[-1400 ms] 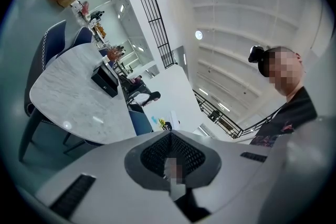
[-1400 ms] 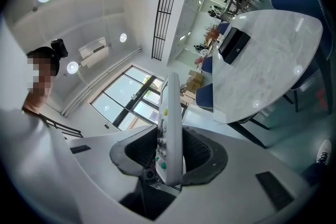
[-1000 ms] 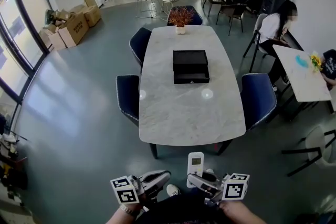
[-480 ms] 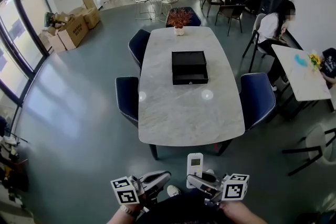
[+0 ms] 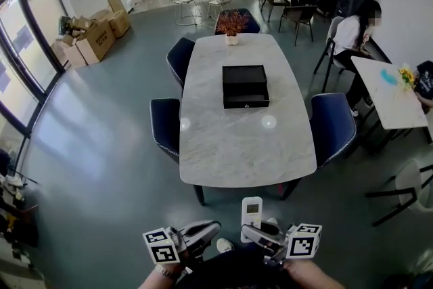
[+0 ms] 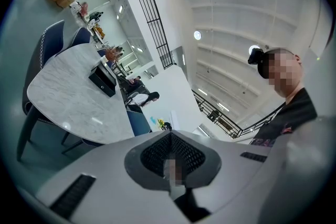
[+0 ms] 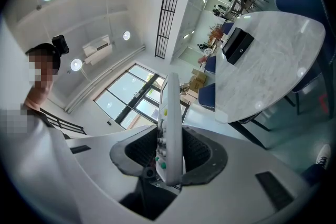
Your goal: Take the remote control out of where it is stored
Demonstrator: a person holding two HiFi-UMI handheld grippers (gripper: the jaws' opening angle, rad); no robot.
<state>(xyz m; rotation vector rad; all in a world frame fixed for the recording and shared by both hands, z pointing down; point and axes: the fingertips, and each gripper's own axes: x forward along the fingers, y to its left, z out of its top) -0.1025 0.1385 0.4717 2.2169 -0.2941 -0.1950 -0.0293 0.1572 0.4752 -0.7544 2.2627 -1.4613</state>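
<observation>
Head view: nothing moved. The right hand-held gripper [image 5: 260, 235] stays clamped on the remote control [image 5: 252, 215], out of the 12 o'clock box [image 5: 245, 86]; the left hand-held gripper [image 5: 203, 230] is together. Looks done.

White remote ctrl [image 5: 252, 212], screen at top, upright, gripped in R tool [image 5: 249, 232]
</observation>
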